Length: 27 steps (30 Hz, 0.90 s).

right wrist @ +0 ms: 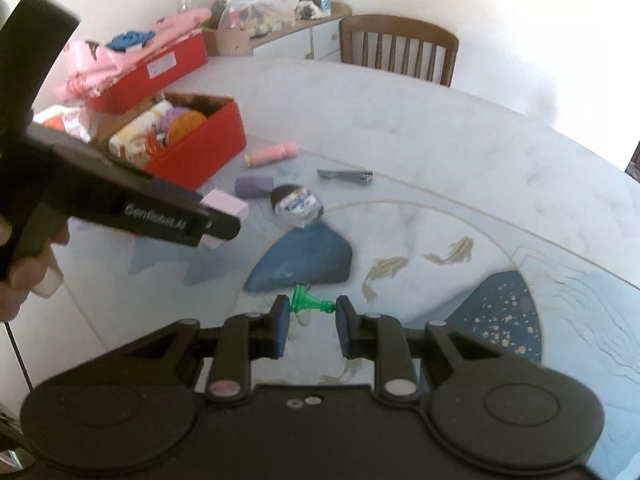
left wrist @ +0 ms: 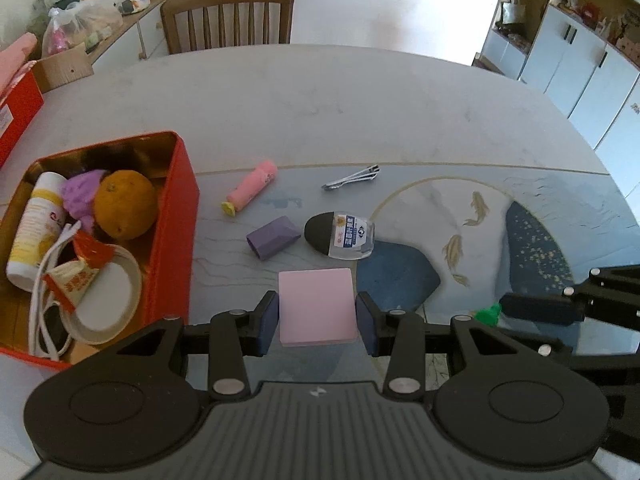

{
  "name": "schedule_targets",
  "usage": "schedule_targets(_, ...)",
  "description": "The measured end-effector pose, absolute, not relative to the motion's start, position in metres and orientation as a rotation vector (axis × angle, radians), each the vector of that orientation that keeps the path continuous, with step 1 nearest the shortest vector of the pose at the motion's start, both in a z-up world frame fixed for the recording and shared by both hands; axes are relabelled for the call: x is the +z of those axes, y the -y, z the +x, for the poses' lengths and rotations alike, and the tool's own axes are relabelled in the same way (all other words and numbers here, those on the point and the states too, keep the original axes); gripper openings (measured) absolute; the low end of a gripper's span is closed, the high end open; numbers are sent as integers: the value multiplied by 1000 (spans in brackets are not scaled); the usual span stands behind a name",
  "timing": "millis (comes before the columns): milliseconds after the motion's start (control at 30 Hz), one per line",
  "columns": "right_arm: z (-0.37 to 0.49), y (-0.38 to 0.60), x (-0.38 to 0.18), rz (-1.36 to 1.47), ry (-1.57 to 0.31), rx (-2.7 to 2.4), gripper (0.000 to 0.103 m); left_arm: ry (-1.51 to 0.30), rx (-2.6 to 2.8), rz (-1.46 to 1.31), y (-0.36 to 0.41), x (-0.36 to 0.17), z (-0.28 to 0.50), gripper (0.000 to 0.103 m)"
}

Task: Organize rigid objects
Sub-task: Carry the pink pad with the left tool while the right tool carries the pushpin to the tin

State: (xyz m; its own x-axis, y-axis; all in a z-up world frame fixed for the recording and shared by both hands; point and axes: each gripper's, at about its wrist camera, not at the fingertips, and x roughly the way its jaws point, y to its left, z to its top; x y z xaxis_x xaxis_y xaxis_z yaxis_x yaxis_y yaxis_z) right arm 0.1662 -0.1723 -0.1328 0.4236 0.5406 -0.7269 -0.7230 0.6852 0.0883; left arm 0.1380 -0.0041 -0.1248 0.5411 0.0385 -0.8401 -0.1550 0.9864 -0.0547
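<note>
**A:** While both tools are loaded, quick status. Left gripper [left wrist: 317, 316] is closed partway on the pink block [left wrist: 318, 306], one pad on each side face. Block sits between the jaws above the table [left wrist: 360, 100], with the red tin [left wrist: 176, 216] off to its left.

**B:** How does the block handle?

**A:** Looks stiff and light, flat-sided, matte. Side faces are parallel, so the pads seat flat. Low slip risk, I'd judge. Grip is near the block's near end, so it could pivot if swung hard.

**B:** Right side?

**A:** Right gripper [right wrist: 311, 320] is nearly closed on the green chess piece [right wrist: 310, 303], held lengthwise, base against one pad, tip against the other. Small, hard plastic, smooth and tapered. End-to-end hold is the weak one; it could pop out sideways.

**B:** Better hold?

**A:** Across the wide base, probably. Can't tell how firmly it's pinched now.

**B:** What's loose?

**A:** Pink tube [left wrist: 251, 191], nail clippers [left wrist: 352, 178], purple block [left wrist: 273, 237], small clear bottle [left wrist: 340, 234]. Bottle looks slick and rounded; take it across the flat sides. Clippers are thin metal, lying flat, hard to get under.
</note>
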Motion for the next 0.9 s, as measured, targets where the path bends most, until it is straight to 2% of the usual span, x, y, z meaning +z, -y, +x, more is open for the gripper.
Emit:
schedule_targets(367, 152, 149, -90, -199, -739, 819, 24, -936, 92, -125, -20, -85, 113, 41)
schedule_targets(900, 130, 68, -72, -191, -715, 843, 24, -893, 108, -137, -101, -64, 81, 41)
